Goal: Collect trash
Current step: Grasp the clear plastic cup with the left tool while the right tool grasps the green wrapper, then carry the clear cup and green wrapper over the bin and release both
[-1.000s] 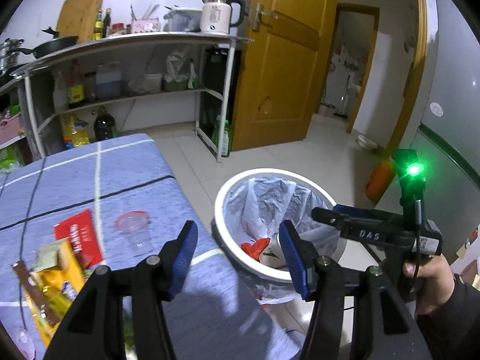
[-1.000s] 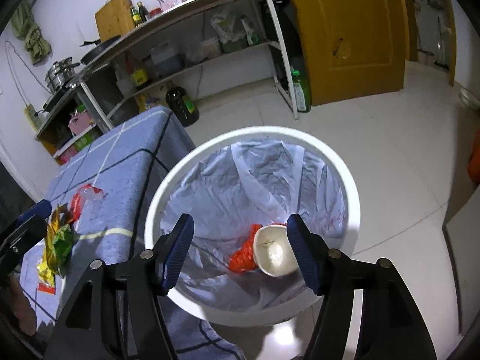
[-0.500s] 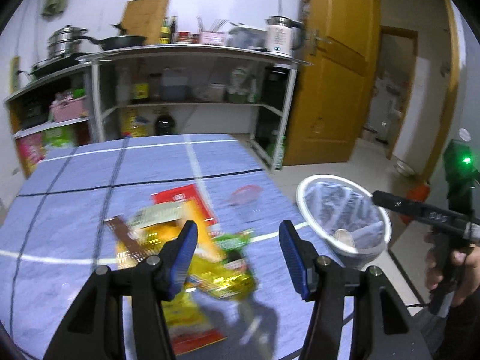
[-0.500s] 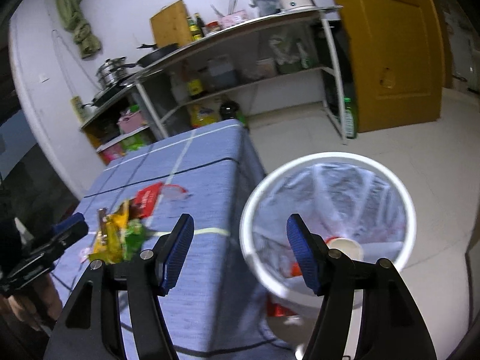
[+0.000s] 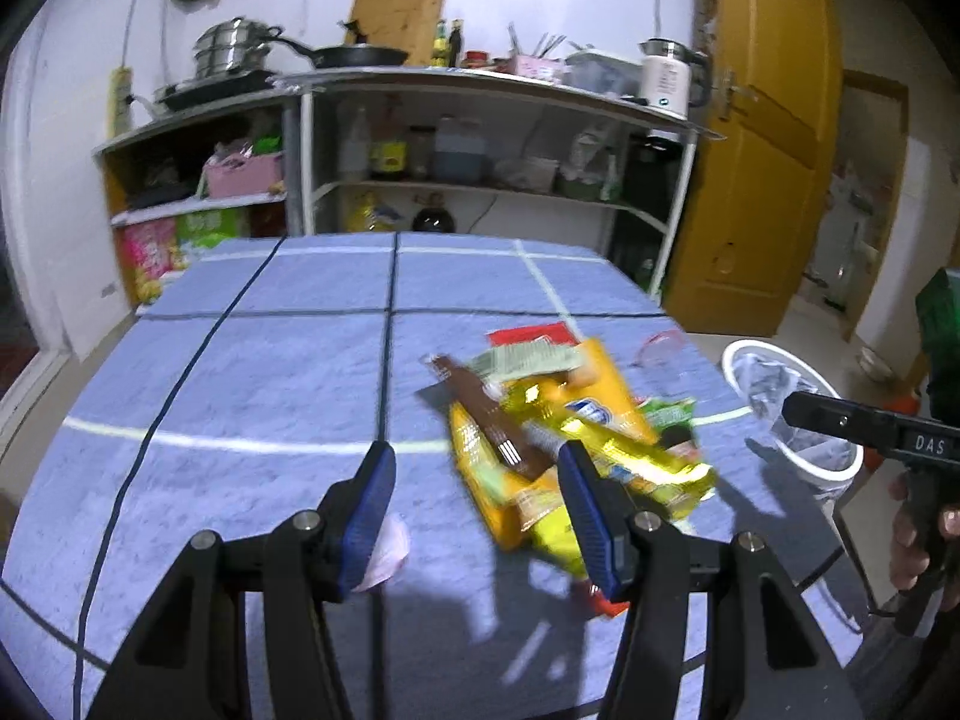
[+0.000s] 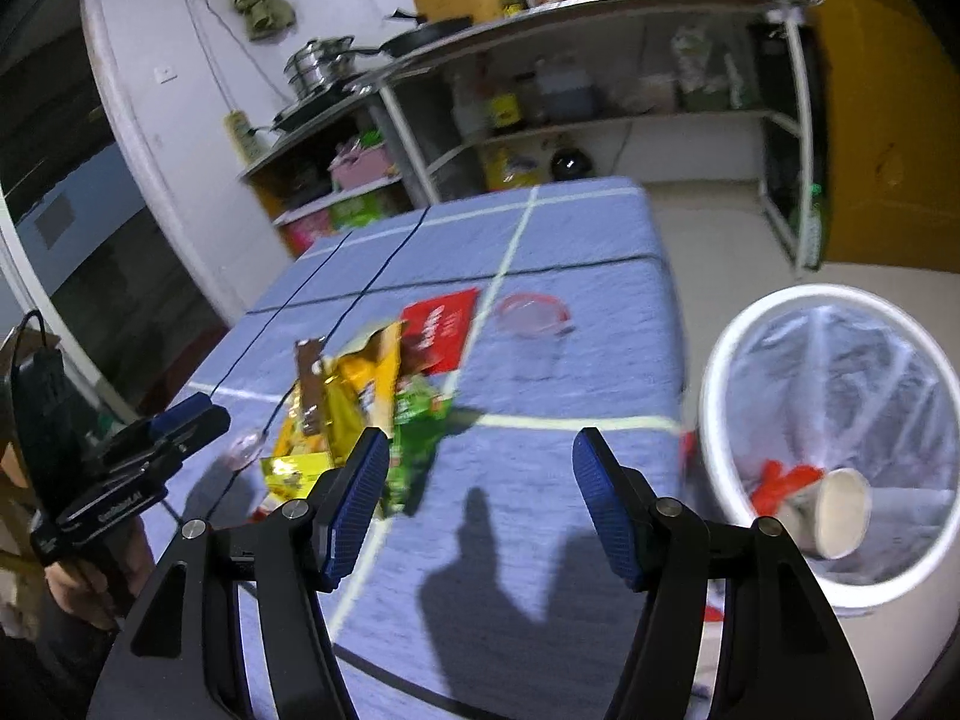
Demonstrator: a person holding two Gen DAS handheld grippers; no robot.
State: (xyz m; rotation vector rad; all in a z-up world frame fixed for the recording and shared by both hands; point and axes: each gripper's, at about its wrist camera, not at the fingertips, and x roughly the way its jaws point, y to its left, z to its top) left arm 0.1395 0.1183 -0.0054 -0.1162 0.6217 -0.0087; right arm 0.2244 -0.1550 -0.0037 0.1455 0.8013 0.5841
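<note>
Your left hand-held gripper [image 5: 474, 498] is spread and empty above the tabletop [image 5: 240, 372]; the wrapper pile [image 5: 558, 420] lies just ahead by its right finger. Your right hand-held gripper [image 6: 474, 480] is empty, jaws closing slightly, with the trash bin [image 6: 738, 324] to its right.

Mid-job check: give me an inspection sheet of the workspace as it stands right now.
Surface: blue tablecloth with a line grid, covering the table.
Job's things: pile of snack wrappers, red packet, clear plastic cup on its side and a pale scrap on the cloth; white bin with a liner beside the table, holding a paper cup and red wrapper.
Clutter: nothing seen beyond the trash.
Grippers: left gripper open, empty, above the cloth beside the wrappers; right gripper empty, its jaws closing slightly.
Cables: cord hanging on the wall.
Surroundings: metal shelves with pans, kettle, bottles; yellow door.
</note>
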